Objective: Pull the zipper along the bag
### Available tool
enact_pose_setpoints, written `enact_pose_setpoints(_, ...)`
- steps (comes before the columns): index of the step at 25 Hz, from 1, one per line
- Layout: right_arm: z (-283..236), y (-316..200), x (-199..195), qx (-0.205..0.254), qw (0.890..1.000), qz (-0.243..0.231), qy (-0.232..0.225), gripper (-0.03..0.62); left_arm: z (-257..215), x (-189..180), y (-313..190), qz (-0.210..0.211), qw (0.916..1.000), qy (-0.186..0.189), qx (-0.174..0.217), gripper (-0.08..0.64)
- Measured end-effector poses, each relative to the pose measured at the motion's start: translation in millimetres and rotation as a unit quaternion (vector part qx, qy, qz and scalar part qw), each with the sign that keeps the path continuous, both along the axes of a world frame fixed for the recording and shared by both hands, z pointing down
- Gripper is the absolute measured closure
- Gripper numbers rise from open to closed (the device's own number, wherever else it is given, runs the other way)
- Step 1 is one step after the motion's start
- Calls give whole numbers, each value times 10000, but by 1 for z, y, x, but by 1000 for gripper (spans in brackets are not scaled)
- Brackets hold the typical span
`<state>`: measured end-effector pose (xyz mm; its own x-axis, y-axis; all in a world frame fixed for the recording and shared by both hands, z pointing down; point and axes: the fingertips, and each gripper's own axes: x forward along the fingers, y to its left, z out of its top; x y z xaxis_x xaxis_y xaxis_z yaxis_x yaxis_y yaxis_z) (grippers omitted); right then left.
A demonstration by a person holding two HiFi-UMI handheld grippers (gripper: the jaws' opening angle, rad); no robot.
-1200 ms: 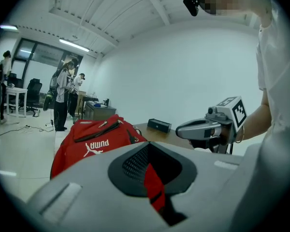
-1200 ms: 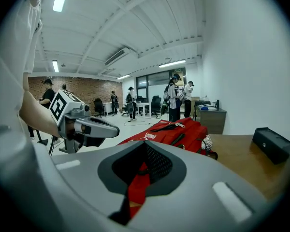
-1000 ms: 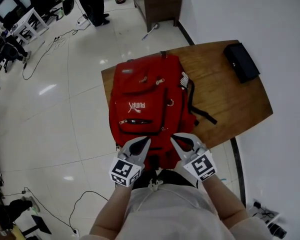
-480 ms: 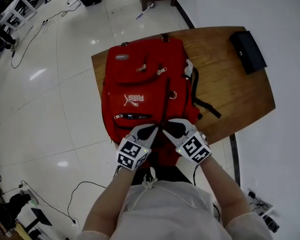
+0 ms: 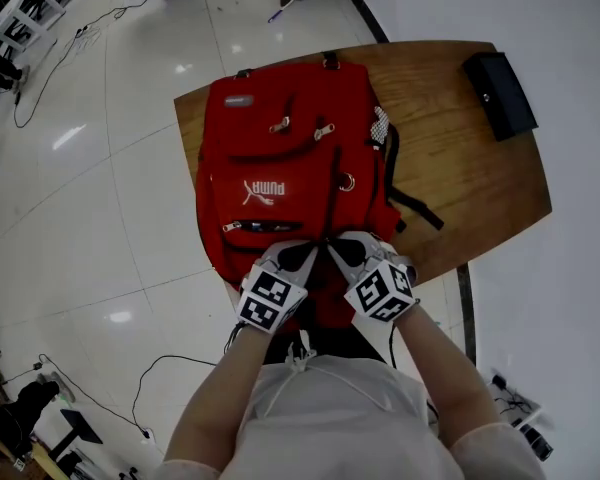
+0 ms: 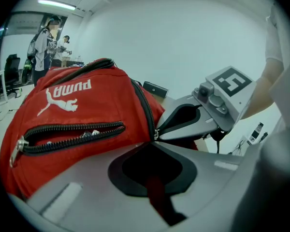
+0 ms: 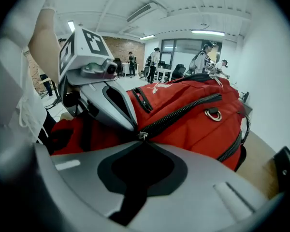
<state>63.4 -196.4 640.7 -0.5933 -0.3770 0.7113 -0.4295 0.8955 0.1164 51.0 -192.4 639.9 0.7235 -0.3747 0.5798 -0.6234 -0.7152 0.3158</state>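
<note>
Wooden surface (image 5: pixel 460 168) lies below you. Your right claw (image 7: pixel 140 141) has just closed, pinching the zipper pull (image 7: pixel 143 136). Your left claw (image 6: pixel 152 141), jaws together, presses red fabric just beside it. Both meet at the lower edge of the bag (image 5: pixel 280 158), mid-frame.

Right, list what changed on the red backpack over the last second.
The left tool and right tool came down onto the red fabric backpack and drew together at the near end of its long black zipper. The right tool's jaws have just closed on the small metal zipper pull; the left tool sits shut beside it. Backpack, wooden table and black case stayed put.
</note>
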Motion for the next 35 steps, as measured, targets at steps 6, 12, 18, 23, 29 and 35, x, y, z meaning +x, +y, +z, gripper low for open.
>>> enact_pose_setpoints(6,1,2,6,-424,9989,-107,136,583,18,2,-3,-11,9980,-496,-391,554)
enact_pose_setpoints(12,-7,-10,14,-295,9978,-258,539,584,24,1,-6,-14,9954,-564,-781,554)
enact_pose_setpoints(18,-24,-37,25,-408,9986,259,205,584,27,1,-6,23,9942,-553,-923,555)
enact_pose_setpoints(23,-34,-49,29,-364,9984,255,347,586,26,1,-6,3,9941,-532,-948,555)
enact_pose_setpoints(29,-43,-66,36,-153,9982,309,489,586,27,1,-6,52,9944,-499,-928,555)
enact_pose_setpoints(35,-54,-84,38,-57,9982,300,524,584,27,1,-7,47,9934,-416,-1071,555)
